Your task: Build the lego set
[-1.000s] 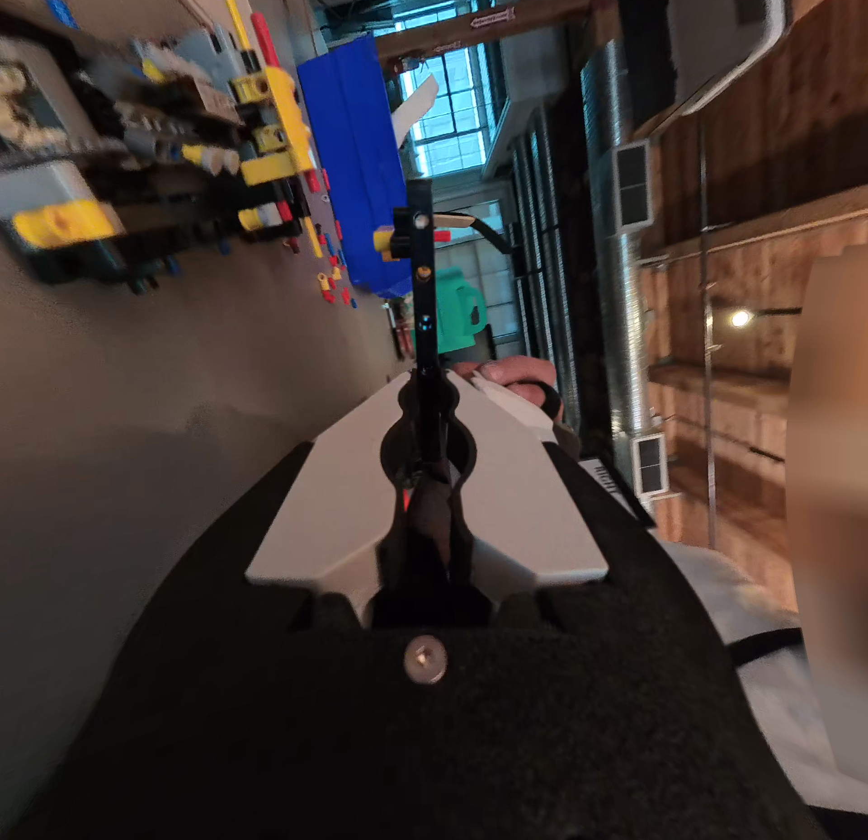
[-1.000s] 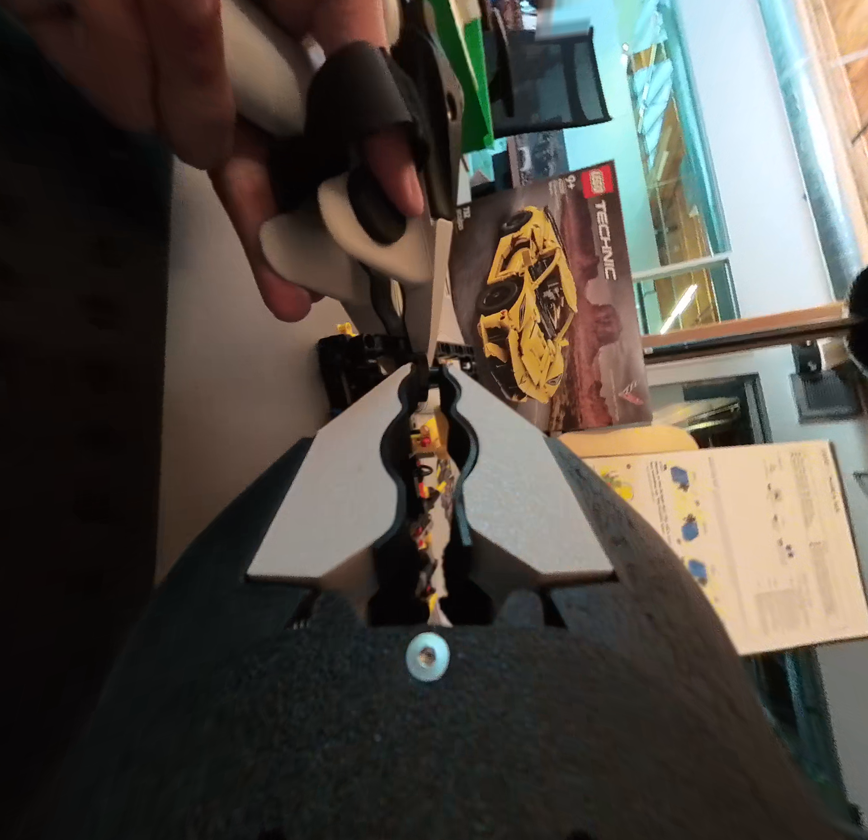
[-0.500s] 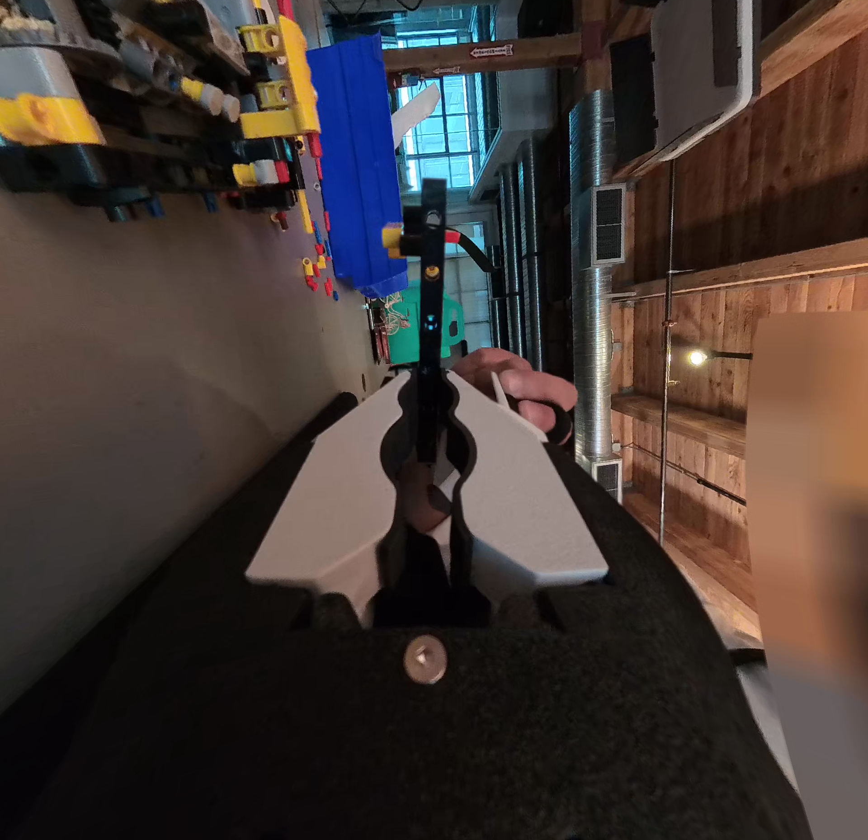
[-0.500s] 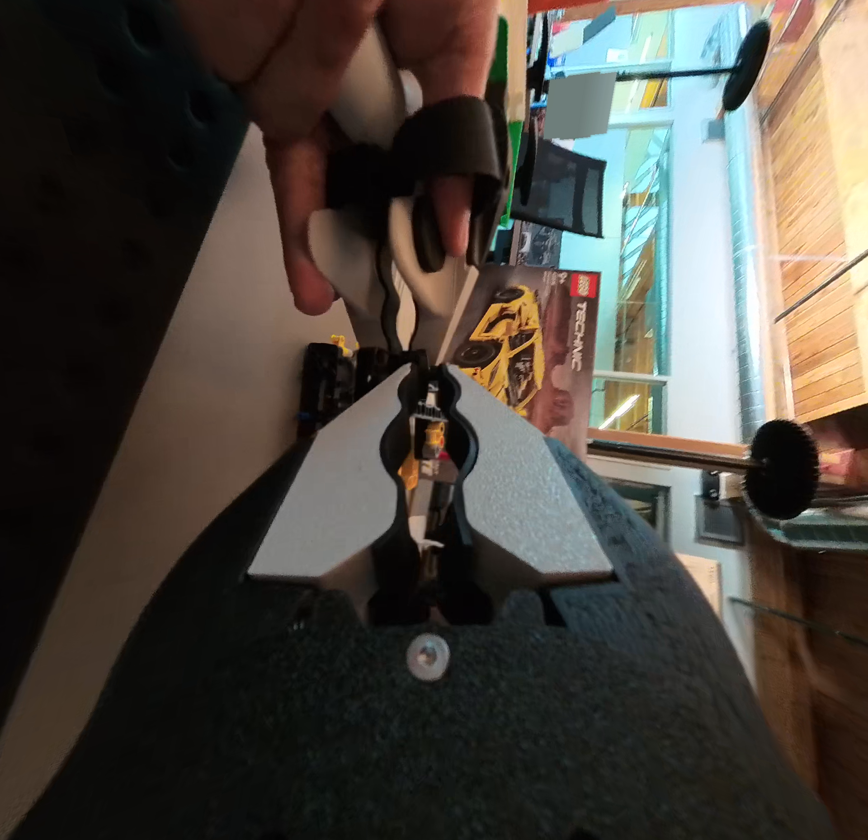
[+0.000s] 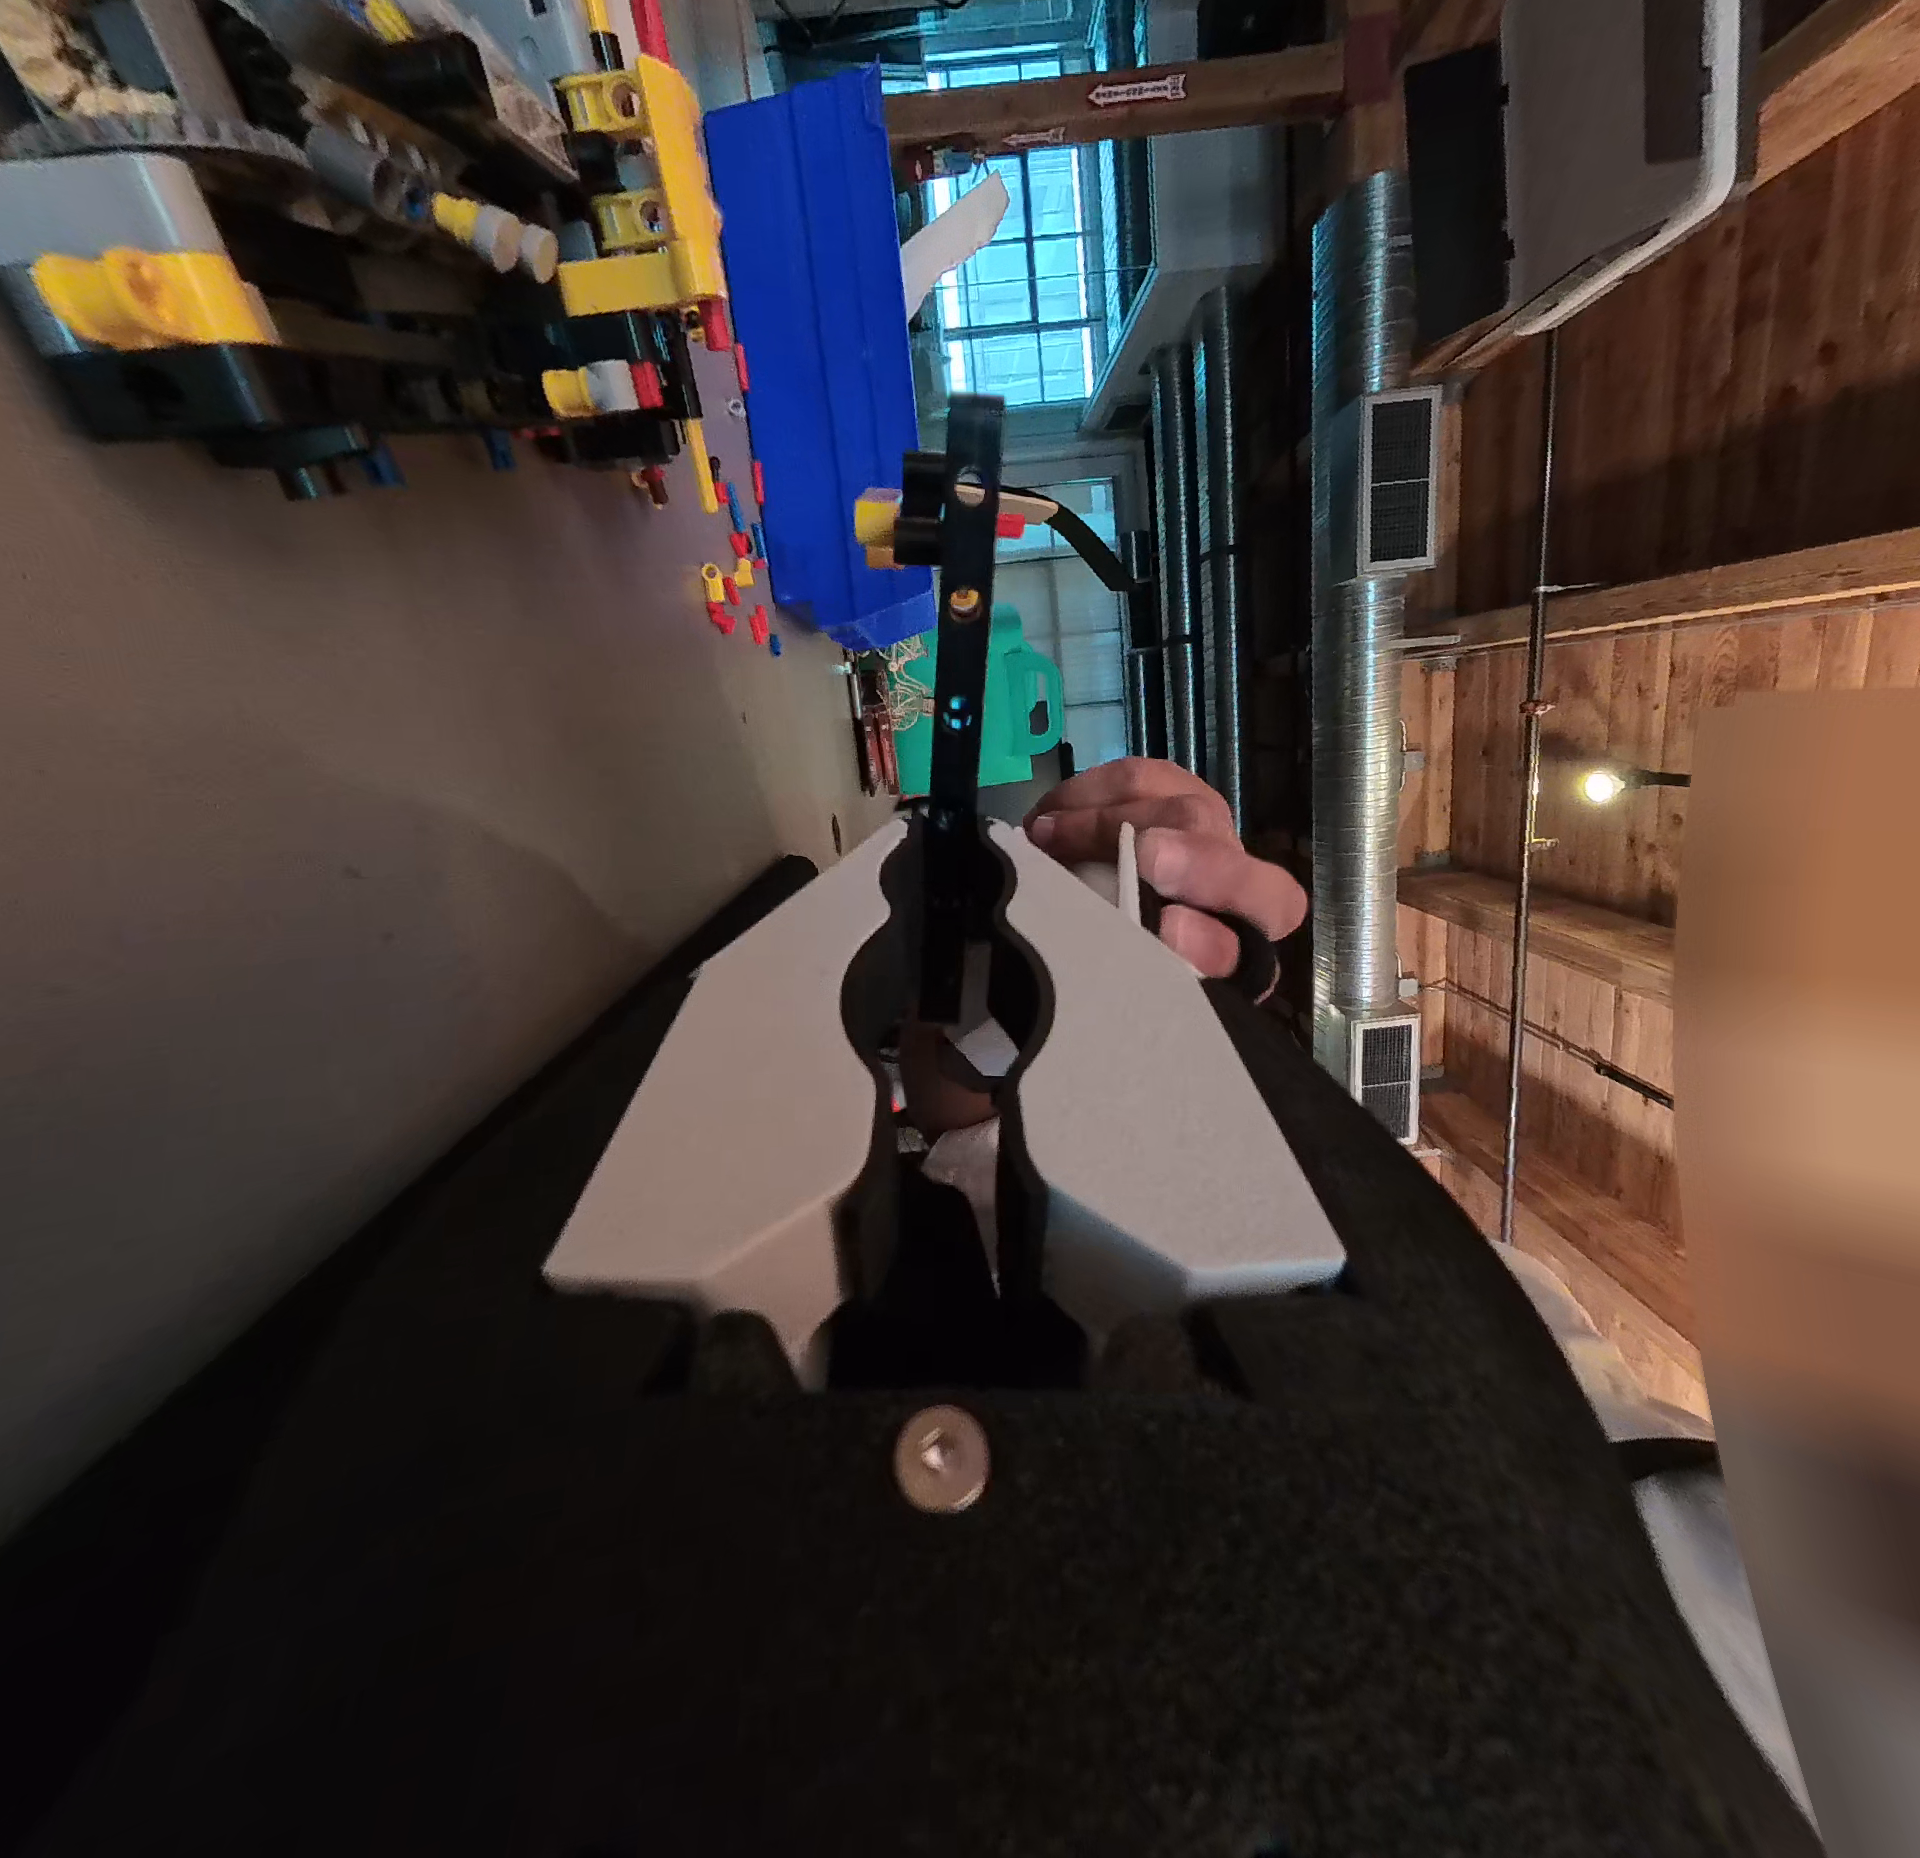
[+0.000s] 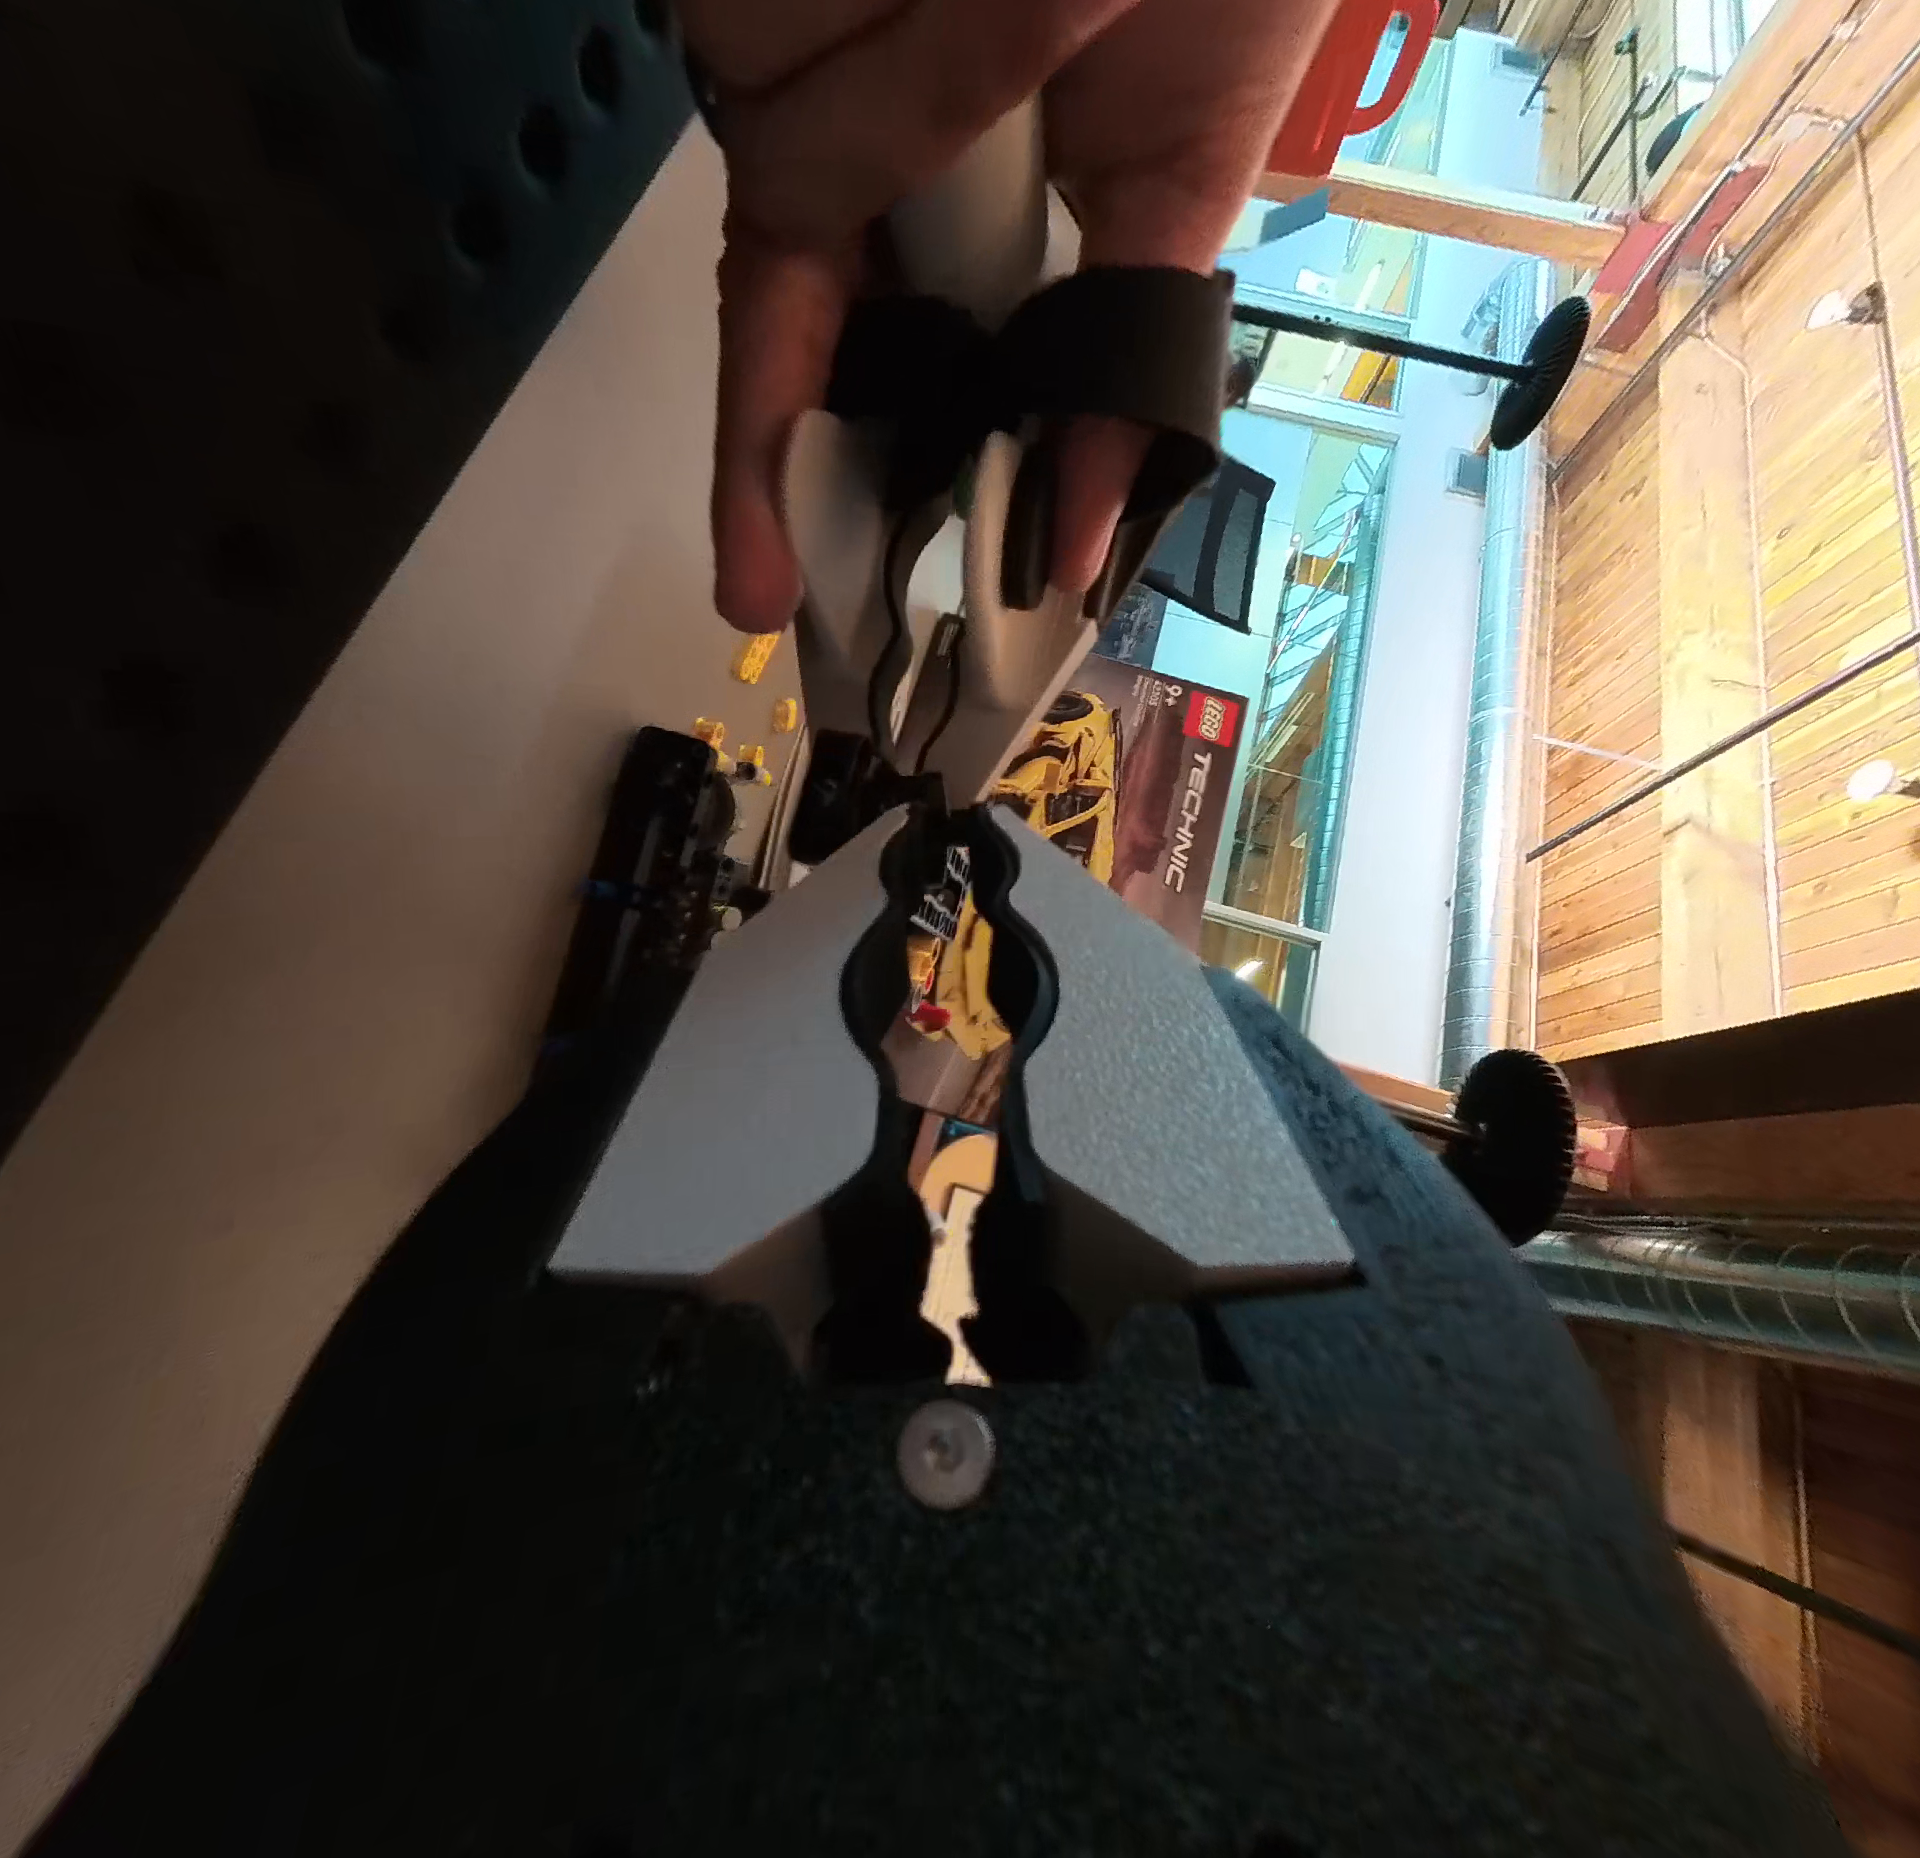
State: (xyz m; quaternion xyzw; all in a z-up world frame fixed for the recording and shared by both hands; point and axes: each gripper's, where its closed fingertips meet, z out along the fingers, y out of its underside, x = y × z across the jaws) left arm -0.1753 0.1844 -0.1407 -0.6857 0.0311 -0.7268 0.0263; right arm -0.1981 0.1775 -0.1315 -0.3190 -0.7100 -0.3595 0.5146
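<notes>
My left gripper [image 5: 951,832] is shut on a long black Technic beam [image 5: 961,613]. The beam sticks out past the fingertips and carries small yellow, black and red pieces at its far end. It is held in the air beside the table [image 5: 312,769]. A partly built black, grey and yellow lego model [image 5: 416,281] sits on the table farther off. My right gripper [image 6: 945,821] has its jaws together. Its tips sit right against the tips of the left gripper [image 6: 914,759], which a hand holds. I cannot see anything held between the right jaws.
A blue bin [image 5: 821,354] stands behind the model, with small loose red, blue and yellow pieces [image 5: 732,582] beside it. In the right wrist view a black lego assembly [image 6: 665,852], loose yellow pieces [image 6: 758,655] and the lego box [image 6: 1132,780] are on the table. Only a small space, under 4 cm, lies between the two pairs of fingers.
Both views have swung. The left gripper and its hand now fill more of the right wrist view, tip to tip with the right gripper. The beam stays gripped.
</notes>
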